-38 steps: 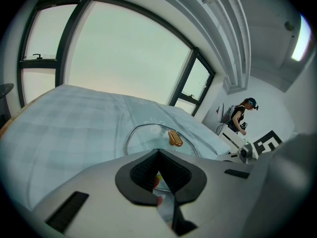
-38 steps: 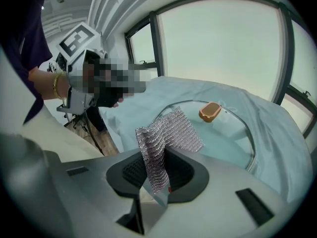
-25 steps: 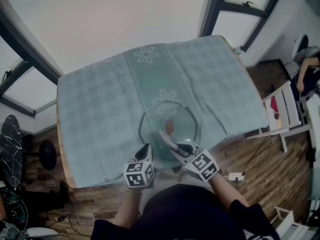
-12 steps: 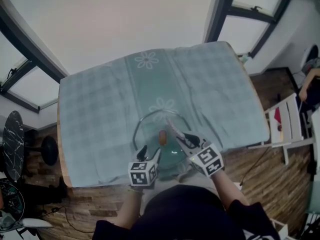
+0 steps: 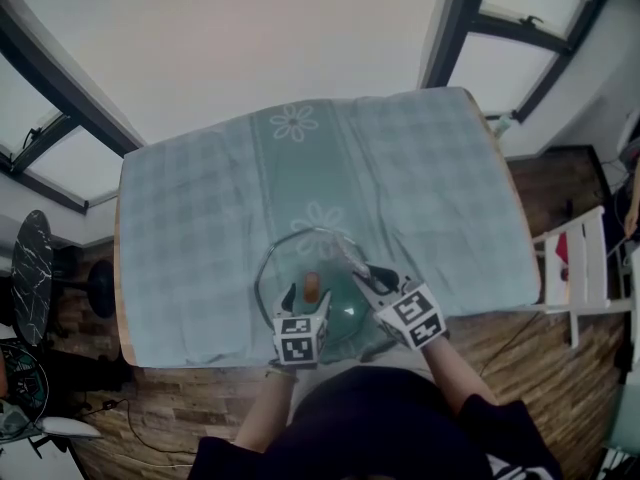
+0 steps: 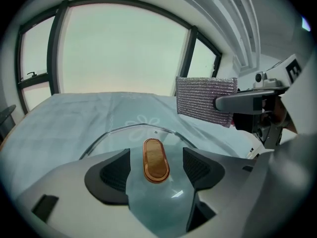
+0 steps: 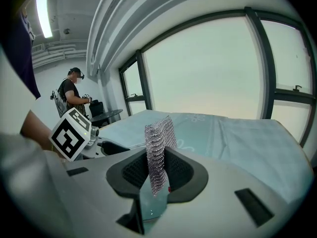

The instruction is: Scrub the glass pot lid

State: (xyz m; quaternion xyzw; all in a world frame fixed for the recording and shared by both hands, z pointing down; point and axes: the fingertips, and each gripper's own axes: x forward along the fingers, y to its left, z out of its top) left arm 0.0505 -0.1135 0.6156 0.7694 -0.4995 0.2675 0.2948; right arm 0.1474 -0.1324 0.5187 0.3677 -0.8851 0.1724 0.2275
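The glass pot lid [image 5: 283, 260] lies on the teal checked tablecloth [image 5: 200, 208], its orange-brown handle [image 5: 311, 286] on top. My left gripper [image 5: 303, 304] is at the lid's near side. Its jaws have just been opening and now stand wide on either side of the handle [image 6: 156, 160] without touching it. The lid's rim [image 6: 124, 132] curves ahead of them. My right gripper [image 5: 366, 280] hovers just right of the handle, shut on a silvery mesh scrub pad [image 7: 158, 148]. The pad [image 6: 205, 100] stands upright above the lid's right part.
The table's front edge [image 5: 200, 356] runs close to my body. A white chair [image 5: 575, 258] stands on the wooden floor at the right and a dark stool [image 5: 35, 268] at the left. A person [image 7: 74, 95] stands far off by the windows.
My left gripper has moved in over the lid and opened around the handle. My right gripper with the pad has drifted from beside the handle towards the lid's right side.
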